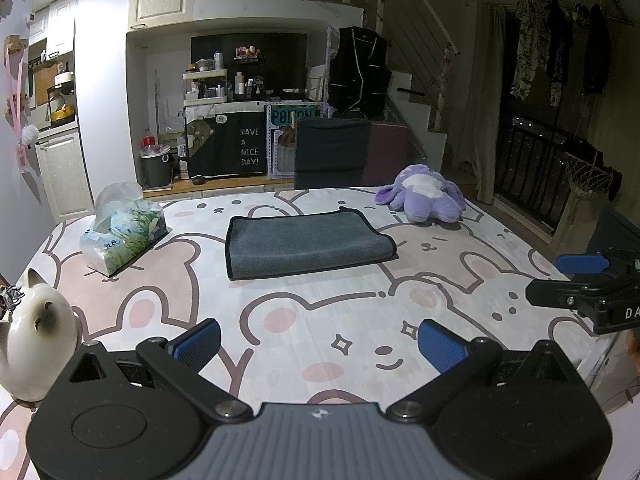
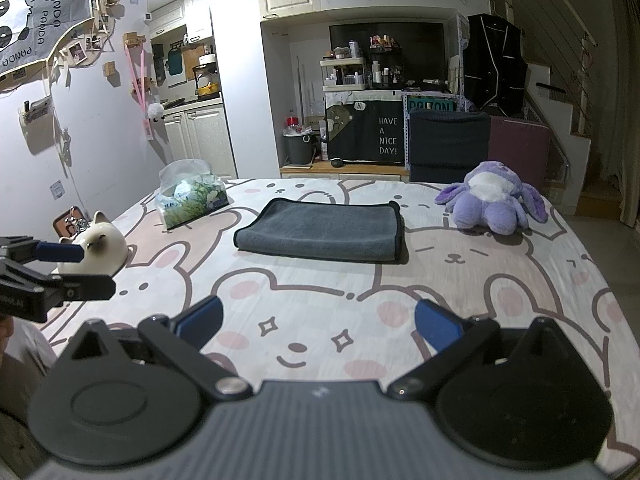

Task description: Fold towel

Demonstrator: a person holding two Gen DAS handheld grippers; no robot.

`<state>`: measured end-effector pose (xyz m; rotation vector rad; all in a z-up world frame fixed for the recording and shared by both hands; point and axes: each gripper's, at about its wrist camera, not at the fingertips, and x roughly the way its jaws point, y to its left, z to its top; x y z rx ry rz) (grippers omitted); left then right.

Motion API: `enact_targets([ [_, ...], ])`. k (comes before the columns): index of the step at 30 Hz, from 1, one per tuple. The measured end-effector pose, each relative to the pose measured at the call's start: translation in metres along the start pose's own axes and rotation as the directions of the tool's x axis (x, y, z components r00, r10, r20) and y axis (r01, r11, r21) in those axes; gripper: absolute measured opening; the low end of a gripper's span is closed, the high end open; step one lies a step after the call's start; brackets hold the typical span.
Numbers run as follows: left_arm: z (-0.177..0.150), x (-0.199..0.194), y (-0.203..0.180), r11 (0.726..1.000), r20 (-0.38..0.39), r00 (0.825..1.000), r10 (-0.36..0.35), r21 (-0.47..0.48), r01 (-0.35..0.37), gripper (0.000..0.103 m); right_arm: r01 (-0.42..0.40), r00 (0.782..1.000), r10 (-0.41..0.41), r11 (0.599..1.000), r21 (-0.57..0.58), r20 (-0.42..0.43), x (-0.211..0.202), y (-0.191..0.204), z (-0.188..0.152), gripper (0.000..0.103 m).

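**Towel already lies folded; both grippers stand clear of it**

Your grey microfibre towel with the dark stitched border [image 1: 304,242] rests on the table with the pink-and-white cartoon bear cloth [image 1: 320,320], at about 12 o'clock from both grippers and well apart from each. It shows as a doubled, roughly rectangular pad: a rounded fold runs along its 3 o'clock side in the left wrist view, and two bordered layers stack at that same side in the right wrist view [image 2: 320,230]. Judging from that, at least one fold is done. Whether you intend another fold I cannot tell; the pad looks tidy, with edges fairly well matched.

Your left gripper [image 1: 320,344] has its jaws spread wide and empty, hovering over the near part of the table. Your right gripper [image 2: 316,324] is likewise released, holding nothing.

The plastic-wrapped tissue pack with a green floral print [image 1: 122,232] sits at 10 o'clock of the towel, the purple plush toy [image 1: 424,196] at 2 o'clock, and the white ceramic cat figurine [image 1: 34,344] at the table's near 9 o'clock edge. None touches the towel.
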<state>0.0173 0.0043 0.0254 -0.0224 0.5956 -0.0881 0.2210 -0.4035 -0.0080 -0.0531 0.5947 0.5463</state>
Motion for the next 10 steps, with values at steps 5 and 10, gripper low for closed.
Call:
enact_targets([
  [5, 0.0025, -0.0007, 0.0011, 1.000, 0.001, 1.000, -0.003, 0.004, 0.003, 0.103, 0.000, 1.000, 0.000, 1.000, 0.001, 0.000, 0.0001, 0.0001, 0.0000, 0.103],
  [10, 0.0026, -0.0011, -0.0001, 1.000, 0.003, 1.000, 0.001, 0.004, -0.001, 0.103, 0.000, 1.000, 0.000, 1.000, 0.001, 0.000, 0.0000, -0.0001, 0.0001, 0.103],
])
